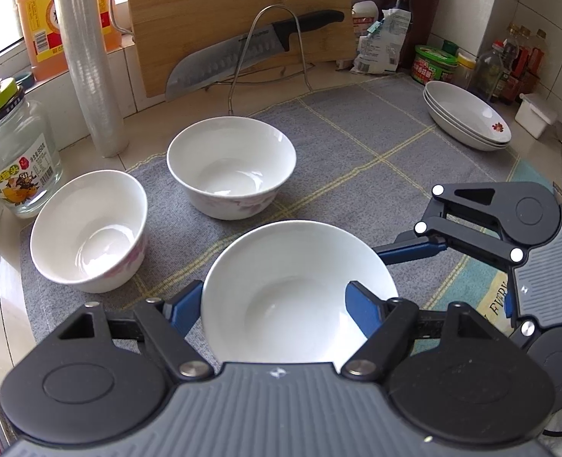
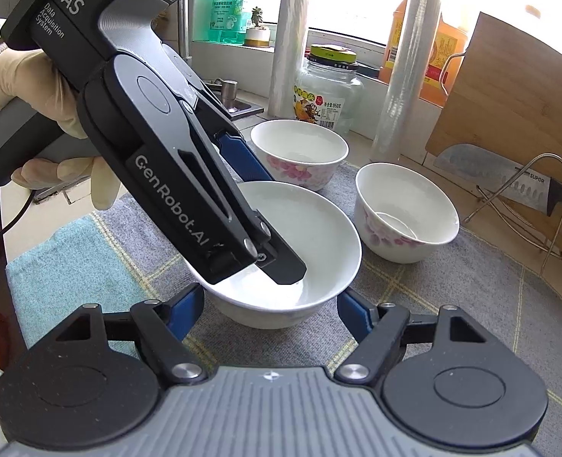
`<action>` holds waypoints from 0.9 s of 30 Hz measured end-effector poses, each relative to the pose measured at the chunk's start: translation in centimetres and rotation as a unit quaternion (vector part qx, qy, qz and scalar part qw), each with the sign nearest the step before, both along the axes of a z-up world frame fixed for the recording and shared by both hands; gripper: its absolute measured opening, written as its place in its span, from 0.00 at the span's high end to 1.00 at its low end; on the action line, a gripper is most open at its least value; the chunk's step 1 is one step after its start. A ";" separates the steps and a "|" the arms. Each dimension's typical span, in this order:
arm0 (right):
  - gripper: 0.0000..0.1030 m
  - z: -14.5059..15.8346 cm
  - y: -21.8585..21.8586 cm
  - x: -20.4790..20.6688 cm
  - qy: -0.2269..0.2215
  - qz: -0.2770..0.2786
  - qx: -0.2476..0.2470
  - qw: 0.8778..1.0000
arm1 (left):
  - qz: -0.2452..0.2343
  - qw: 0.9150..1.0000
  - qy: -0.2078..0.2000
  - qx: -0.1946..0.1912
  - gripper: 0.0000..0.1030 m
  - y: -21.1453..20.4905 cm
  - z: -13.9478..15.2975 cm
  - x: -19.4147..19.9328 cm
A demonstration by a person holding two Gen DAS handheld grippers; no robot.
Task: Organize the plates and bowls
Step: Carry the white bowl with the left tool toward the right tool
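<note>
1. The left claw [image 1: 277, 308] is straddling the near bowl [image 1: 300, 293], with one blue finger [image 1: 183, 310] outside the rim and the other blue finger [image 1: 364, 304] inside the bowl; from the right wrist view one finger is reaching down into the bowl. Whether it is pinching the wall tight, I cannot tell.
2. The right claw [image 2: 271, 310] is standing wide open, its fingers sitting on either side of the near bowl [image 2: 319, 236] and low by its base, gripping nothing.
3. The near bowl is resting on the grey checked mat [image 1: 357, 152] that is covering the table.
4. Two flowered bowls are sitting beyond the near bowl on the same mat: one bowl [image 1: 231, 167] straight behind it, another bowl [image 1: 90, 232] off to its left at the mat's edge.
5. A stack of plates [image 1: 467, 114] is lying well apart from the near bowl, at the far right of the mat.
6. A glass jar [image 1: 14, 152] is standing just beside the left bowl.
</note>
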State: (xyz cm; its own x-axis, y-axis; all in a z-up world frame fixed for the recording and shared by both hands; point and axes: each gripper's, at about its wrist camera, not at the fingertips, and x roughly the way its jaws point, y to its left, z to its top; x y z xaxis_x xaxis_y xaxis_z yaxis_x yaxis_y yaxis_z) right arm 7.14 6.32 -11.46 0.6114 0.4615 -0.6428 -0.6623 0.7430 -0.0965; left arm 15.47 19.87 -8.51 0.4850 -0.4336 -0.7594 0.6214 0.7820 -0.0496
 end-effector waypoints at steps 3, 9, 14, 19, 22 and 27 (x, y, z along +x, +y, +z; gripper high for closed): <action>0.22 0.1 -1.4 -0.5 0.001 -0.008 -0.002 1.000 | -0.011 1.000 -0.003 0.001 0.24 -1.7 0.3 -0.4; 0.22 0.1 -4.6 -1.5 0.004 -0.038 -0.008 0.999 | -0.044 0.999 -0.006 -0.001 0.23 -5.3 0.6 -0.5; 0.22 0.2 -7.0 -1.9 0.002 -0.065 -0.016 0.998 | -0.074 0.997 -0.007 -0.004 0.23 -8.5 0.7 -0.4; 0.22 0.1 -9.3 -2.4 0.002 -0.096 -0.019 0.995 | -0.101 0.995 -0.008 -0.006 0.23 -11.0 0.7 -0.2; 0.22 0.0 -10.3 -2.6 0.004 -0.111 -0.021 0.994 | -0.116 0.993 -0.007 -0.007 0.23 -12.4 0.6 0.1; 0.22 -0.3 -11.7 -2.8 0.007 -0.129 -0.024 0.991 | -0.134 0.991 -0.008 -0.007 0.23 -14.0 0.3 0.2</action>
State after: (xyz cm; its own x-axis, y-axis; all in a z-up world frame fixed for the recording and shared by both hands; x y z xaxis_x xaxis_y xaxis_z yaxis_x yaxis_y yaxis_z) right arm 4.34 -5.34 -11.76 0.6956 0.2596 -0.6698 -0.4524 0.8826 -0.1278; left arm 15.71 5.92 -8.25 0.3629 -0.5594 -0.7452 0.8076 0.5877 -0.0479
